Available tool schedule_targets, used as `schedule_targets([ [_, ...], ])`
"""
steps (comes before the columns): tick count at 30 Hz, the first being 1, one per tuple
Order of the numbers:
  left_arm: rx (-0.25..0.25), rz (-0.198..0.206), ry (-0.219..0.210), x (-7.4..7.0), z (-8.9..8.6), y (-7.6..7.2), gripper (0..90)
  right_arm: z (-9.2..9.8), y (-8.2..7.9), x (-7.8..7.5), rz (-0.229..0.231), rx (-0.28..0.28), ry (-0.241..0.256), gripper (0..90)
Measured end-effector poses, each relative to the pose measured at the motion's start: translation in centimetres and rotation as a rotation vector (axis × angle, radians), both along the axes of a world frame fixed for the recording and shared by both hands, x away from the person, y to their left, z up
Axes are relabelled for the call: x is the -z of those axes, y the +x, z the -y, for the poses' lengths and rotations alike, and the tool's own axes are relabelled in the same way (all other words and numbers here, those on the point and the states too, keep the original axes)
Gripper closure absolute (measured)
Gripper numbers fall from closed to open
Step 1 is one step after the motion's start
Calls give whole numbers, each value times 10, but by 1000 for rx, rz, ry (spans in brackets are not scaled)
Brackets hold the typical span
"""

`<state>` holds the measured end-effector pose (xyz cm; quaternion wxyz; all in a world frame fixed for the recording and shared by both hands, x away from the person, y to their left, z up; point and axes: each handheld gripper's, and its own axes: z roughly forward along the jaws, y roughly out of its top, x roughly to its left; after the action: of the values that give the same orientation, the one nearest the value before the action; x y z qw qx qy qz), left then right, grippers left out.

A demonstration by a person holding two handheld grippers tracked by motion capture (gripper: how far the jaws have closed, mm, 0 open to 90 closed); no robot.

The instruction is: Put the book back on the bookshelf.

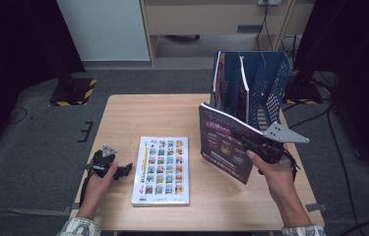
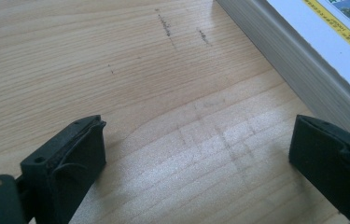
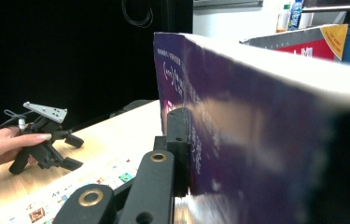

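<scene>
A purple magazine (image 1: 221, 142) stands tilted on its lower edge at the table's right. My right gripper (image 1: 247, 140) is shut on its right edge. In the right gripper view the near jaw presses the purple cover (image 3: 256, 140), and the other jaw is hidden behind the pages. A thick white book (image 1: 161, 169) with a grid of small pictures lies flat in the middle. My left gripper (image 1: 125, 169) rests on the wood left of that book, open. Between its fingers is bare table (image 2: 93, 60), with the book's page edge (image 2: 284, 60) at upper right.
A blue mesh file rack (image 1: 265, 83) stands at the back right of the wooden table (image 1: 138, 113), just behind the held magazine, with other magazines upright in its slots. Dark floor and black stands surround the table.
</scene>
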<state>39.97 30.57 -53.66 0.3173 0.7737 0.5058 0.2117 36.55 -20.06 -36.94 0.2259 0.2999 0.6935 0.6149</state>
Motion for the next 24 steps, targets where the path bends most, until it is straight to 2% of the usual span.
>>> schedule_targets([
  [24,2,0,1,0,1,0,27,21,-7,1,-7,32,-8,839],
])
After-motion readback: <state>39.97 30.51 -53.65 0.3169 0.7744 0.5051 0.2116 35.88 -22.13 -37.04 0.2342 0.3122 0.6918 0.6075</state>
